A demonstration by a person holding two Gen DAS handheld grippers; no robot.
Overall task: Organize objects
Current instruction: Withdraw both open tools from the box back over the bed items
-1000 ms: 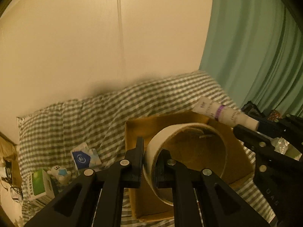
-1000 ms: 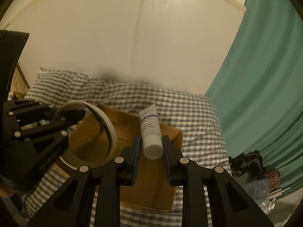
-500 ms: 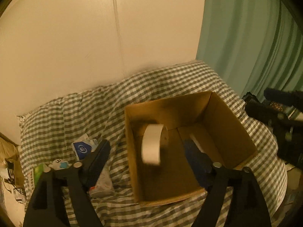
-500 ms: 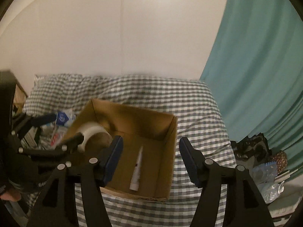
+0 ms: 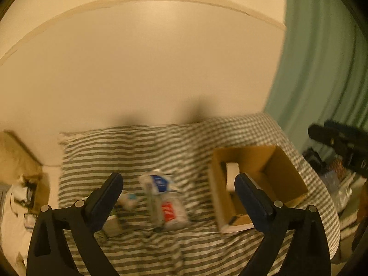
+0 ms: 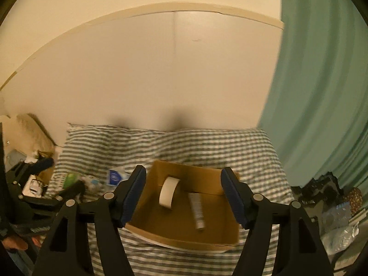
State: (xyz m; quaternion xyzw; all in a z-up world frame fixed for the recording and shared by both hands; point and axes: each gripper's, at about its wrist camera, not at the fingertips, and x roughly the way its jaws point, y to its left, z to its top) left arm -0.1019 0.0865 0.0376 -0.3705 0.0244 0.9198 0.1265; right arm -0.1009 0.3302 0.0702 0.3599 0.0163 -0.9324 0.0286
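An open cardboard box (image 6: 227, 225) sits on the checked bed cover; it also shows in the left wrist view (image 5: 285, 172). Inside it a white tape roll (image 6: 168, 192) stands on edge and a white tube (image 6: 197, 209) lies flat. The tape roll (image 5: 231, 176) also shows in the left wrist view. My right gripper (image 6: 184, 195) is open and empty above the box. My left gripper (image 5: 177, 195) is open and empty above loose packets (image 5: 161, 184) to the left of the box.
A red-labelled packet (image 5: 171, 214), a blue-and-white pack (image 6: 113, 177) and a green box (image 6: 70, 179) lie on the cover left of the cardboard box. A teal curtain (image 6: 322, 92) hangs at right, with clutter (image 6: 333, 202) below it. A wall stands behind.
Both grippers opened and dropped the tape roll and the tube into the box, then pulled back and up. The left gripper swung left over the loose packets.
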